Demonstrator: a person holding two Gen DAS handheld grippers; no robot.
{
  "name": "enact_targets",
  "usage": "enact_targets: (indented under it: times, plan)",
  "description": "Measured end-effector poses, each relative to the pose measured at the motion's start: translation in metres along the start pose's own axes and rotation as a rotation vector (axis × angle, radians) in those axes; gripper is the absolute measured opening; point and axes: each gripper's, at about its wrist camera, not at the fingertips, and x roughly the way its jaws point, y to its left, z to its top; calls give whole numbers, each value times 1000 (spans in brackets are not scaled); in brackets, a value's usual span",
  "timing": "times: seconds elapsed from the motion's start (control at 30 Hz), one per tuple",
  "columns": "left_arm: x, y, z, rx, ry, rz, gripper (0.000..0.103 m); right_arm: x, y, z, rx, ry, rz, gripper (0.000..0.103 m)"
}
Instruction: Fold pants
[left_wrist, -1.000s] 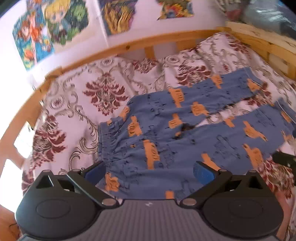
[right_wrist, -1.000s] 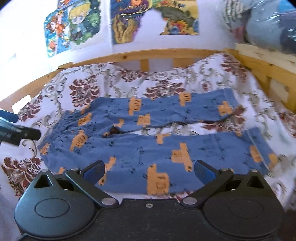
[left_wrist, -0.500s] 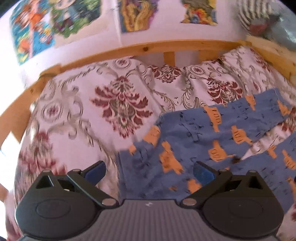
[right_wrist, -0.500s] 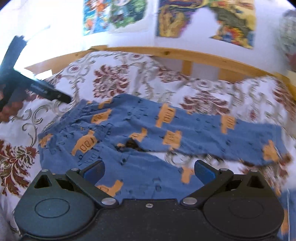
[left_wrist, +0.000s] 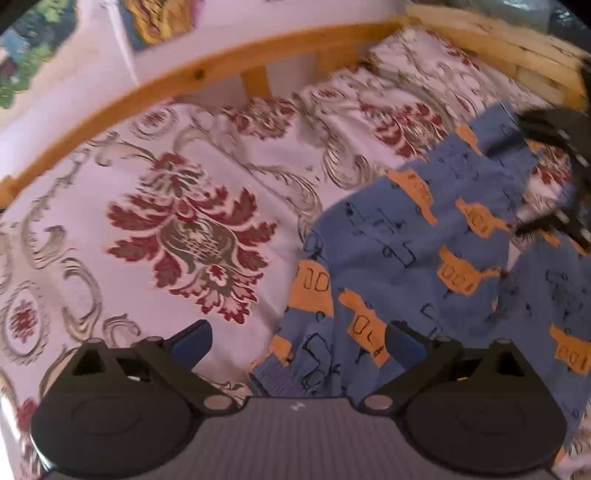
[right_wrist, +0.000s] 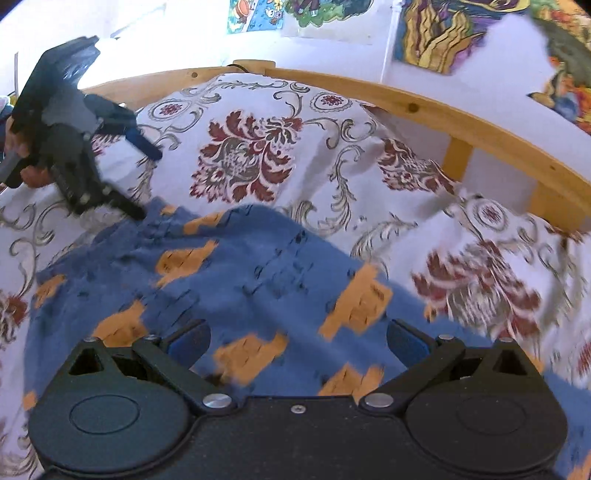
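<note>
Blue pants with orange prints lie spread on the bed. In the left wrist view my left gripper is open, low over the waistband's far corner, which lies between its fingers. The right gripper shows blurred at the right edge, over the far leg. In the right wrist view my right gripper is open, close above the pants with cloth under both fingers. A hand holds the left gripper at the upper left, one finger at the waistband corner.
A white bedspread with red floral motifs covers the bed. A wooden bed rail curves along the far side. Colourful posters hang on the wall behind it.
Both grippers have swung toward the waistband end and dropped closer to the pants. Both stay open. The pants lie as before.
</note>
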Motion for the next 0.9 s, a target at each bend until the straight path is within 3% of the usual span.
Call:
enact_targets:
  times: [0.2,0.27,0.43,0.57,0.83,0.9]
  plan:
    - [12,13,4,55,63,-78,72,49,-19,39,-61,34,11,85]
    - [16,20,6,47,93,-103,57,64,-25,48,-65,43,7,78]
    - [24,33,10,41,147,-117,50,87,-41,60,-53,68,-12,72]
    - [35,39,10,46,237,-92,44,98,-48,58,-61,115,-5,68]
    - [45,37,11,-6,275,-53,22,123,-57,51,-69,198,-15,61]
    - [45,34,11,-13,274,-27,18,127,-57,51,-65,211,-10,53]
